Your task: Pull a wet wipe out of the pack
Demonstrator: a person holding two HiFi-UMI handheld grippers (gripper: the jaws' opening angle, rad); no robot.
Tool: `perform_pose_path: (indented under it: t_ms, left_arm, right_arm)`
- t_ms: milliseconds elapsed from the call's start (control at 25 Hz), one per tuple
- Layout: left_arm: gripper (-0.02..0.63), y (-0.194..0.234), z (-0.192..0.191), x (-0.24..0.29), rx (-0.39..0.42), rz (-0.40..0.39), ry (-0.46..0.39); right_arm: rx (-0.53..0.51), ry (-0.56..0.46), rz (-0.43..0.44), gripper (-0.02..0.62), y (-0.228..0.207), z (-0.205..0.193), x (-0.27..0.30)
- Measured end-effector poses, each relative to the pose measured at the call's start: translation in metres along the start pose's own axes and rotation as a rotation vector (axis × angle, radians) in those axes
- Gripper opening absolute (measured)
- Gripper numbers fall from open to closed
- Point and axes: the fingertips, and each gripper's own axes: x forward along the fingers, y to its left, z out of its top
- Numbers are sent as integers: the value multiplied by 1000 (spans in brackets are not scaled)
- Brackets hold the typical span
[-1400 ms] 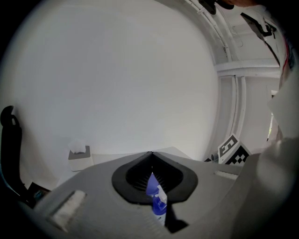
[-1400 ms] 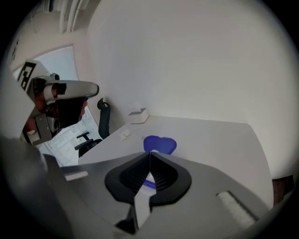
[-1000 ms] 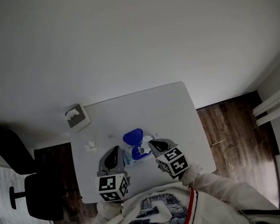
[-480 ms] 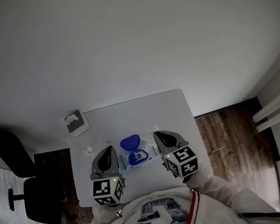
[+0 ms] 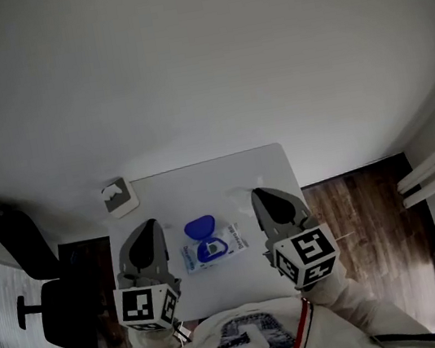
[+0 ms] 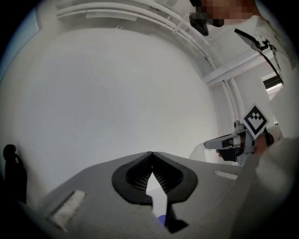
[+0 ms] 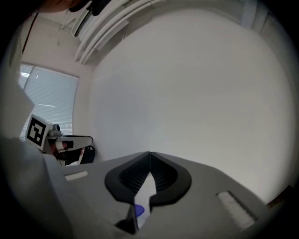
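Observation:
The wet wipe pack (image 5: 217, 247) lies flat on the white table (image 5: 226, 177), its round blue lid (image 5: 200, 228) flipped open. Both grippers hang well above the table, one on each side of the pack, and touch nothing. My left gripper (image 5: 150, 222) is shut, its tips meeting with nothing between them (image 6: 151, 153). My right gripper (image 5: 255, 192) is shut and empty too (image 7: 150, 152). A blue bit of the pack (image 6: 161, 218) shows low in the gap between the left jaws, and likewise in the right gripper view (image 7: 138, 210).
A small grey box (image 5: 118, 195) with something white on it sits at the table's far left corner. A black office chair (image 5: 49, 300) stands left of the table. Wooden floor (image 5: 361, 194) lies to the right. Each gripper sees the other (image 6: 231, 142) (image 7: 70, 140).
Both grippers have risen from beside the pack and spread apart, left going left, right going right. The pack has stayed on the table.

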Motion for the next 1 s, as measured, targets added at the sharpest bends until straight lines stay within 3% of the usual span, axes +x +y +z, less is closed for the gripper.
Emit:
perform_pose_path:
  t_ms: [200, 560, 1000]
  left_arm:
    - [5, -14, 29, -10, 53, -21, -46]
    - [5, -21, 43, -30, 66, -51, -89]
    - [5, 7, 35, -133, 57, -34, -88]
  right_arm:
    - [-43, -99, -8, 9, 5, 42, -24]
    - [-30, -129, -52, 9, 20, 44, -47]
    - [-45, -182, -50, 8, 117, 42, -96]
